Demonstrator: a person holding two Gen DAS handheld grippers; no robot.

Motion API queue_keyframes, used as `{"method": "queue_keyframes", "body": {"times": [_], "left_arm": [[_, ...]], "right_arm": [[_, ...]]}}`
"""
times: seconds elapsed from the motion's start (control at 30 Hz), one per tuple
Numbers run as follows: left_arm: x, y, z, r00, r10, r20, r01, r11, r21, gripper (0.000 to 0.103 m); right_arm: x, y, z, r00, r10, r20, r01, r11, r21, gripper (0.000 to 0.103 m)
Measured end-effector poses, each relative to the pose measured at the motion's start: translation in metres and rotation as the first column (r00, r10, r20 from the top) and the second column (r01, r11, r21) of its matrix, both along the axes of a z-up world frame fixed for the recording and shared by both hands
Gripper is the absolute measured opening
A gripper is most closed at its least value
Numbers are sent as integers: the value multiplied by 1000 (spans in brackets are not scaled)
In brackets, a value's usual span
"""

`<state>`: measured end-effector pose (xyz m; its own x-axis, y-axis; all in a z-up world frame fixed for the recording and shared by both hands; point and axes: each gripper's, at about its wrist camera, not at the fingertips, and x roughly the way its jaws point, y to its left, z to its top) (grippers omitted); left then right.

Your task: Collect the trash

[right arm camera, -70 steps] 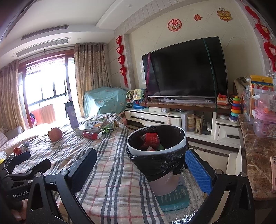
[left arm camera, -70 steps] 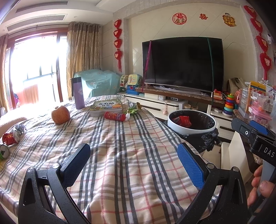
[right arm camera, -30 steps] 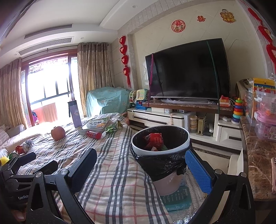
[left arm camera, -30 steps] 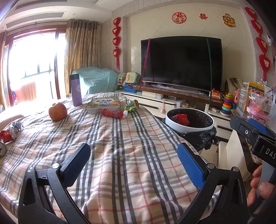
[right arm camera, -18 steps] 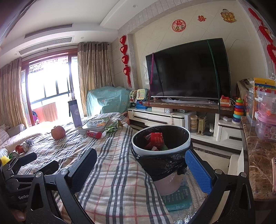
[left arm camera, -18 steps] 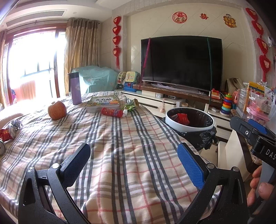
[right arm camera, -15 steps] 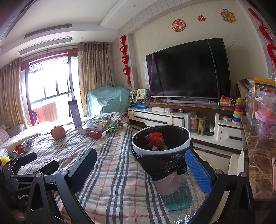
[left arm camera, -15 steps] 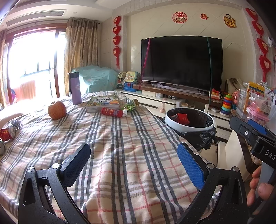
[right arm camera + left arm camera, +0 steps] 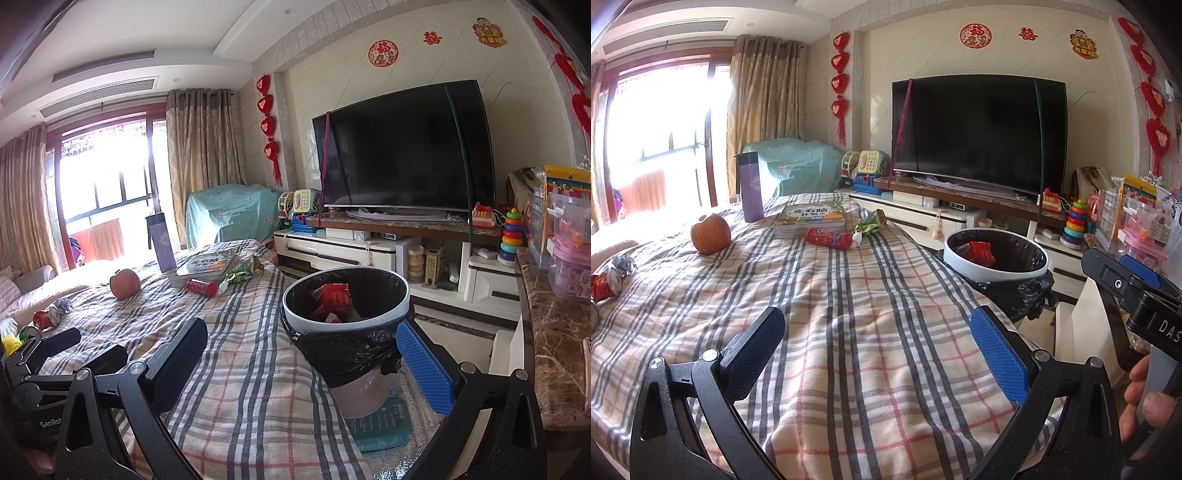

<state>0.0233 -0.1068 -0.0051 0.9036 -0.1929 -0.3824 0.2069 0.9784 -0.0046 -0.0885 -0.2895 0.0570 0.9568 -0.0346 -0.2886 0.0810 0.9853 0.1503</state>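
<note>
My left gripper (image 9: 877,339) is open and empty above the near part of the plaid-covered table (image 9: 849,302). My right gripper (image 9: 301,352) is open and empty, near the front of the trash bin (image 9: 345,325), which has a black liner and red packaging inside; the bin also shows in the left wrist view (image 9: 995,254). A red snack wrapper (image 9: 829,236) and a green wrapper (image 9: 870,224) lie at the table's far side; both show in the right wrist view, red (image 9: 201,287) and green (image 9: 242,271). Crushed cans and foil (image 9: 609,278) lie at the left edge.
An apple (image 9: 711,233), a purple flask (image 9: 750,188) and a stack of books (image 9: 810,220) stand at the far side of the table. A TV (image 9: 402,151) on a low cabinet is behind. A marble counter (image 9: 554,339) with toy boxes runs along the right.
Both views have shifted only slightly; the grippers stay open and empty, and nothing on the table has moved.
</note>
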Motion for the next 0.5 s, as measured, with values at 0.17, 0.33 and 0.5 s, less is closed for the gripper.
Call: {"method": "queue_keyframes", "body": {"times": [0.17,0.33,0.5], "left_arm": [[0,0,0,1000,-1,1,1,1000,0,103],[1,0,0,1000,0,-2,0,1000,-1,103],[1,-1,0,1000,-1,-4,1,1000,-1,103]], "right_arm": [[0,0,-1,1000,-1,0,1,1000,-1,103],[2,1,-2,1000,1,-1,-1,1000,0,103],[2,1,-1,1000,1,-2,-1,1000,0,103]]}}
